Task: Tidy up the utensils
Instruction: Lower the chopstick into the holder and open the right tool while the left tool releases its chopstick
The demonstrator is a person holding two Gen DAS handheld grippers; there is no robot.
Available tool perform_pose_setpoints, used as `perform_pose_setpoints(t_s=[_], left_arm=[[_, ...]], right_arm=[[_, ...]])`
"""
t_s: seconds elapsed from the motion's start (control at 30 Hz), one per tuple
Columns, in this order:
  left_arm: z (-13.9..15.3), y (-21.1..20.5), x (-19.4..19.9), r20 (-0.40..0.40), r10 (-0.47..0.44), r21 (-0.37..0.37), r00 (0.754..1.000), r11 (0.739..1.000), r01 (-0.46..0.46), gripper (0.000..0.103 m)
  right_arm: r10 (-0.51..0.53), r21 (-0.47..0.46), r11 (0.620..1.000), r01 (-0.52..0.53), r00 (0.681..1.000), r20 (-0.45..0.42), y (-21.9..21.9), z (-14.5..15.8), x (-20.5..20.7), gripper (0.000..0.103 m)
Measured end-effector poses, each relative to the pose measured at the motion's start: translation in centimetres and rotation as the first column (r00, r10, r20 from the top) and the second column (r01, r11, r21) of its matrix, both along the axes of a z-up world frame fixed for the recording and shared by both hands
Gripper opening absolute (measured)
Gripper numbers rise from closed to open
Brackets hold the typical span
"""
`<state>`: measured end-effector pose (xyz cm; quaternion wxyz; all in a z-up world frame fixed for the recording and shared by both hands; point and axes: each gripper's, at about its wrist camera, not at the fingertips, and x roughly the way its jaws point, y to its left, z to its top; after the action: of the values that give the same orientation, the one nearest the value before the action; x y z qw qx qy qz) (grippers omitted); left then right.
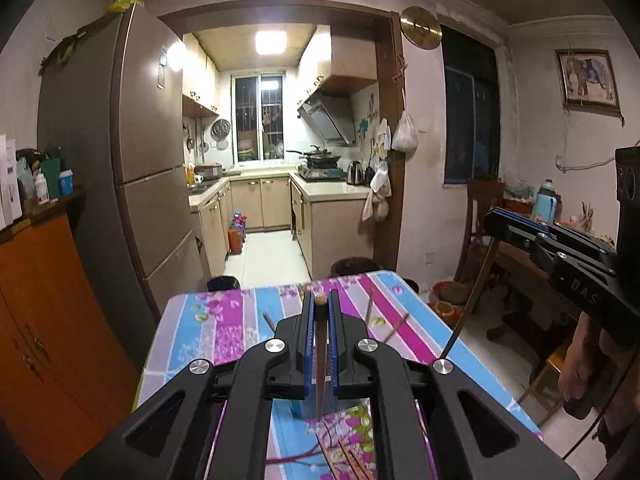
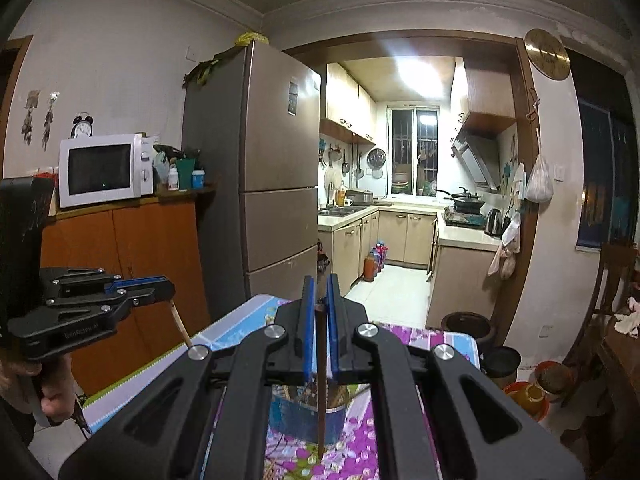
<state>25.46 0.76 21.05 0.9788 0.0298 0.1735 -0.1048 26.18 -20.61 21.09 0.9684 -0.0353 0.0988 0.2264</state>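
Note:
My left gripper point(image 1: 320, 300) is shut on a brown chopstick point(image 1: 320, 364) that hangs point-down above the floral tablecloth point(image 1: 404, 312). My right gripper point(image 2: 319, 292) is shut on another dark chopstick point(image 2: 321, 392), held upright over a blue metal can point(image 2: 306, 416) that holds several utensils. The right gripper also shows at the right edge of the left wrist view point(image 1: 490, 218), its chopstick point(image 1: 474, 292) slanting down. The left gripper shows at the left of the right wrist view point(image 2: 168, 288). Loose chopsticks point(image 1: 384, 316) lie on the table, more point(image 1: 348, 460) near the front.
A fridge point(image 1: 132, 160) and an orange cabinet point(image 1: 44, 320) stand left of the table. Dark stools point(image 1: 354, 266) sit at the table's far edge. A wooden chair point(image 1: 480, 216) and cluttered side table are at the right. The kitchen lies beyond the doorway.

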Motion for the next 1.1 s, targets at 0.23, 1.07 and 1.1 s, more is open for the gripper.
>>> perform_pose_setpoints(t_s=[0.23,1.07,1.1], left_arm=[[1.8,0.2,2.7,0.022,0.019,-0.011,1.000,1.000,-0.018,0.008],[-2.0,-0.6,13.9,-0.043,0.005,-0.018,0.999,1.000,-0.006,0.008],[-2.2,-0.6,14.3,-0.048,0.006,-0.017,0.999,1.000,-0.006,0.008]], right_arm=[[0.002,-0.002,1.000,-0.002,1.000,0.028,0.9,2.5,2.4,0.005],[0.024,0.036,0.999,-0.021,0.995,-0.096,2.6,-2.7,13.3,0.005],[0.024,0.035,0.999,-0.020,0.994,-0.103,2.8,-3.0,13.5,0.005]])
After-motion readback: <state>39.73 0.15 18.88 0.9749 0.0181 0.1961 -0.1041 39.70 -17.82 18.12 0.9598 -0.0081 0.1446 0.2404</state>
